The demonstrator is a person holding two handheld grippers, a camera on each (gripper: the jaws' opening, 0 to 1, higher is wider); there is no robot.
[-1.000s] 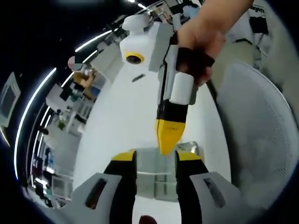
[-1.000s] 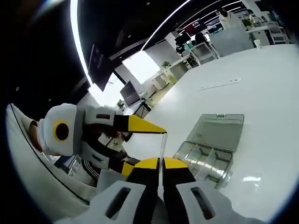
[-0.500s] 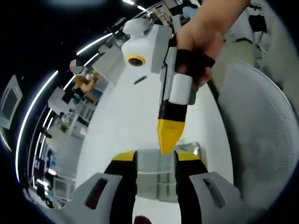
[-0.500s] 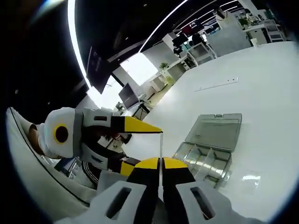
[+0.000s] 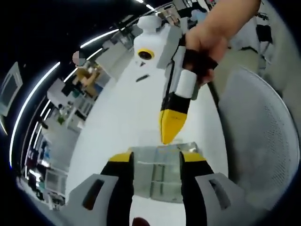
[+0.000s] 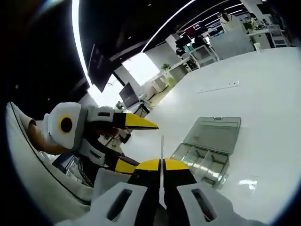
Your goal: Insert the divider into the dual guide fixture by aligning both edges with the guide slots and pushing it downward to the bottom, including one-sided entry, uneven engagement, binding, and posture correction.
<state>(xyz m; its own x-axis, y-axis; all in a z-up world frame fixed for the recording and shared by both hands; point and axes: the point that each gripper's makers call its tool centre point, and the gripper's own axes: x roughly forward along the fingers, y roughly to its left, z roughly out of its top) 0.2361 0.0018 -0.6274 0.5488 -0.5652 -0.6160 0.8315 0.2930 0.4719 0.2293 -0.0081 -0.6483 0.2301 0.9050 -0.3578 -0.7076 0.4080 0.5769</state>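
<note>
Left gripper view: the left gripper (image 5: 157,165) hangs above the table (image 5: 127,113) with its jaws spread wide and nothing between them. Through the gap shows the clear box (image 5: 160,176), lying on the table with its compartments open upward. The right gripper (image 5: 170,134) comes in from above, tips pointing down toward the box; a hand (image 5: 207,40) grips its body. A mesh chair back (image 5: 256,141) stands to the right.

Right gripper view: the right gripper (image 6: 162,165) is clenched on the divider (image 6: 162,148), a thin clear sheet standing edge-on between the pads and rising past the tips. The divider is in the air, well apart from the box (image 6: 207,153), whose lid (image 6: 214,133) lies folded back flat on the table (image 6: 263,94). The left gripper (image 6: 138,123) enters from the left with jaws parted, its upper tip near the top edge of the divider but not touching it.

Risks, as judged from here:
- The divider is nearly invisible edge-on; a misread tilt would likely let one edge enter its slot first.
- Uneven entry would probably bind the sheet; pressing on could flex it or shift the unheld box.
- A pinch this low on the sheet may let it pivot under side load.
</note>
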